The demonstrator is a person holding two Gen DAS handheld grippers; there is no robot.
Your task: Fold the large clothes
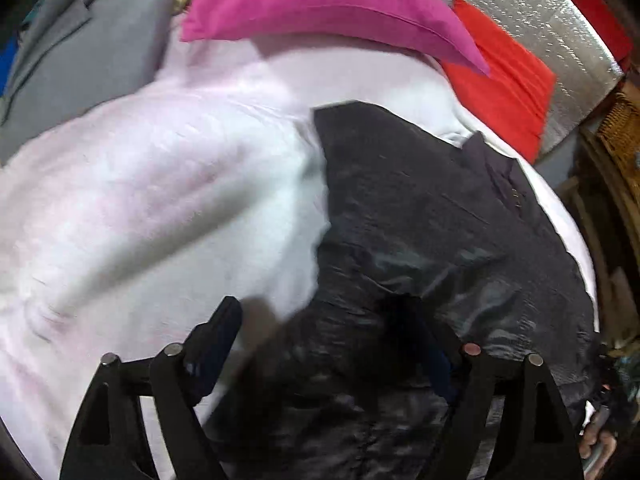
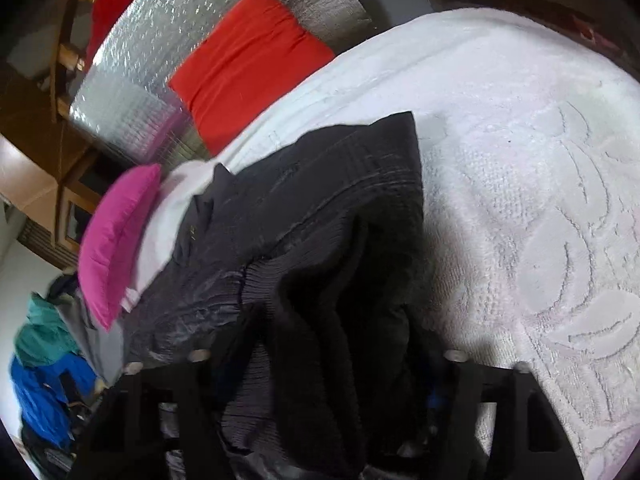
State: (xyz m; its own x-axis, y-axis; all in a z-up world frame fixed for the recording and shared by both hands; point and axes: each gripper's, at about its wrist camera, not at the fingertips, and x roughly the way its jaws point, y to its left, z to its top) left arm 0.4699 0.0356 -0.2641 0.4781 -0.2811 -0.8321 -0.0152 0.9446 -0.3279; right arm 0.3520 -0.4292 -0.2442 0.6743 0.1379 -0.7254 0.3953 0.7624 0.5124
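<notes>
A large black jacket (image 1: 420, 216) lies on a white bedspread (image 1: 160, 200). In the left wrist view my left gripper (image 1: 320, 316) is open, its fingers spread just above the jacket's near edge, with nothing between them. In the right wrist view the jacket (image 2: 320, 208) lies partly folded, and a bunched ribbed part of it (image 2: 316, 360) rises between the fingers of my right gripper (image 2: 320, 364). The black cloth hides the fingertips, so I cannot tell whether the jaws grip it.
A pink pillow (image 1: 320, 4) and a red pillow (image 1: 504, 80) lie at the head of the bed against a silver foil panel (image 1: 540, 12). A grey garment (image 1: 80, 52) lies at far left. Blue and teal clothes (image 2: 44, 360) are piled beside the bed.
</notes>
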